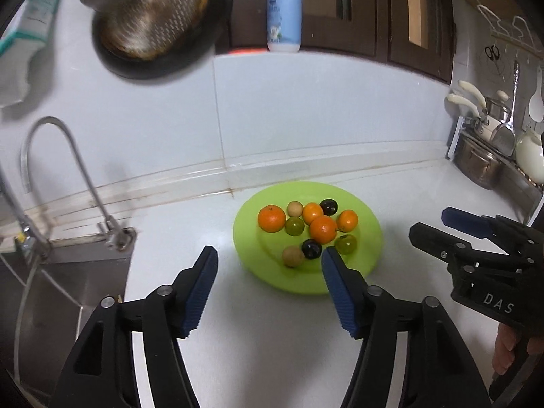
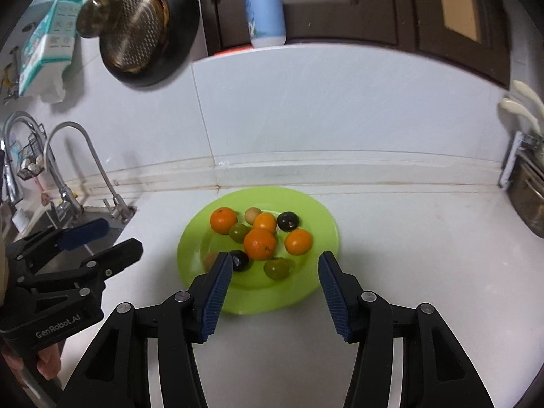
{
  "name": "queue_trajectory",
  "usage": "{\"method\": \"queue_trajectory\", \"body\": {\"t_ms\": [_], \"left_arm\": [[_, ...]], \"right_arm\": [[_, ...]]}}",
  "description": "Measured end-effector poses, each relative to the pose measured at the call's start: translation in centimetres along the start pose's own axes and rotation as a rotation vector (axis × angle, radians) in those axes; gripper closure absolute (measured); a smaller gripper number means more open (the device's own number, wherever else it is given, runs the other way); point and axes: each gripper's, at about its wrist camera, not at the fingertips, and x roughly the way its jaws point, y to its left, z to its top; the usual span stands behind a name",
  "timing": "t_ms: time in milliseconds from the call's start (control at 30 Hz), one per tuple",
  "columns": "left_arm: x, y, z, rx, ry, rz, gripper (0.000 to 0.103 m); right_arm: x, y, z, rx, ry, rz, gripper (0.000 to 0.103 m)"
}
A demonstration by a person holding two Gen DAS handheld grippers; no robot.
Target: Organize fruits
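Hovering above the white counter (image 1: 258, 340), the left gripper (image 1: 268, 265) and the right gripper (image 2: 273, 268) both stand with jaws apart and nothing between the blue pads, so each tool is released and empty. The task's things, the fruits, all lie on the green plate (image 1: 369, 244), which sits on the counter near the middle of both views, just in front of the tiled wall's base and to the right of the sink (image 1: 68, 272) and its faucet (image 1: 68, 156). Four oranges (image 1: 323, 228) cluster at the plate's centre, with two dark plums (image 1: 311, 249), green fruits (image 1: 346, 244) and small tan ones (image 1: 292, 256) packed around them, several touching. Judging from this, the fruit looks gathered already, and the step in hand is either backing off or choosing a piece to regroup. To do that well, the person should pick an outlying piece first, such as the tan fruit at the plate's lower left edge in the left wrist view, since the centre is too crowded for a pad to slip in cleanly. The approach should come from above with the jaws straddling one fruit only, closing gently, because round fruit will likely roll and nudge its neighbours. The two grippers are near each other, so only one should descend at a time.
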Motion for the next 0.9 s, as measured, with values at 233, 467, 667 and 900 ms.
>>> {"method": "queue_trajectory", "body": {"t_ms": [233, 467, 667, 900], "left_arm": [[-5.4, -1.9, -2.2, -0.033, -0.062, 0.049, 0.02], [-10.2, -4.3, -4.6, -0.045, -0.091, 0.071, 0.011], [-13.4, -5.9, -6.5, -0.056, -0.095, 0.078, 0.008], [-16.4, -7.2, -7.8, -0.043, -0.121, 0.095, 0.006]], "right_arm": [[-5.2, -0.1, -2.3, -0.014, -0.034, 0.003, 0.036], [-10.9, -0.5, -4.9, -0.037, -0.072, -0.007, 0.03], [-14.7, -0.9, -7.2, -0.045, -0.079, -0.016, 0.026], [-17.7, -1.3, -9.2, -0.046, -0.089, -0.009, 0.026]]}}
